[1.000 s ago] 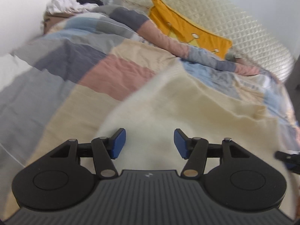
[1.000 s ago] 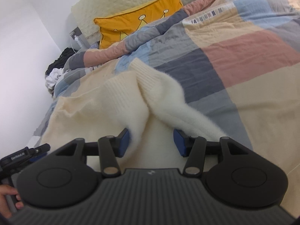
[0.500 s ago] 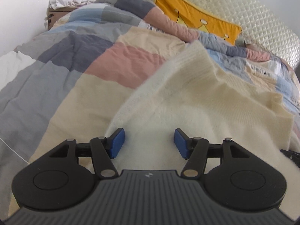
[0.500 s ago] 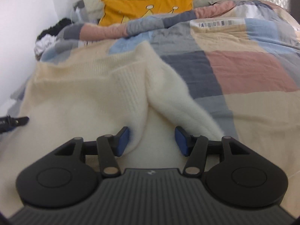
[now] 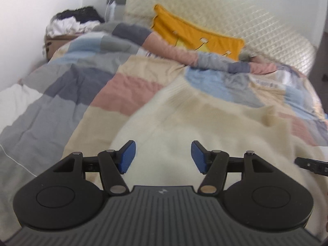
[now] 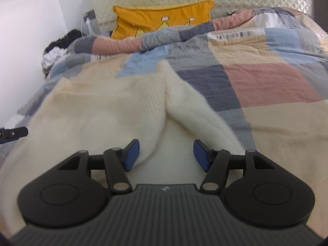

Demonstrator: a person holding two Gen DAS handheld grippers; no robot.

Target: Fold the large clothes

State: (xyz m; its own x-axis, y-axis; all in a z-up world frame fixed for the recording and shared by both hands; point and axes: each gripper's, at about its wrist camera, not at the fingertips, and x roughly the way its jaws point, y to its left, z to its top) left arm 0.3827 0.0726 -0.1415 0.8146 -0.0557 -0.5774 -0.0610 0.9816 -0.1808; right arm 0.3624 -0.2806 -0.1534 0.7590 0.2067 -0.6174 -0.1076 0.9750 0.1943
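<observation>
Plainly, both spread hand-held grippers [image 5: 163,156] [image 6: 166,155] hover over a fuzzy, ribbed cream sweater [image 6: 114,110] with nothing pinched.

Both tools point forward and downward, side by side. The left tool [image 5: 163,154] has its blue pads well apart; the right tool [image 6: 166,155], jaws just widened, gapes likewise.

A cream knitted sweater [image 6: 114,110], ribbed along its edges, lies on a duvet [image 6: 266,86] checked in beige, salmon pink, grey, dark slate and light blue. At the far end a mustard-yellow cushion [image 6: 162,18] bears a crown motif against a pale cream quilted headboard [image 5: 235,20]. Both grippers are black with blue pads [image 5: 128,156].
</observation>
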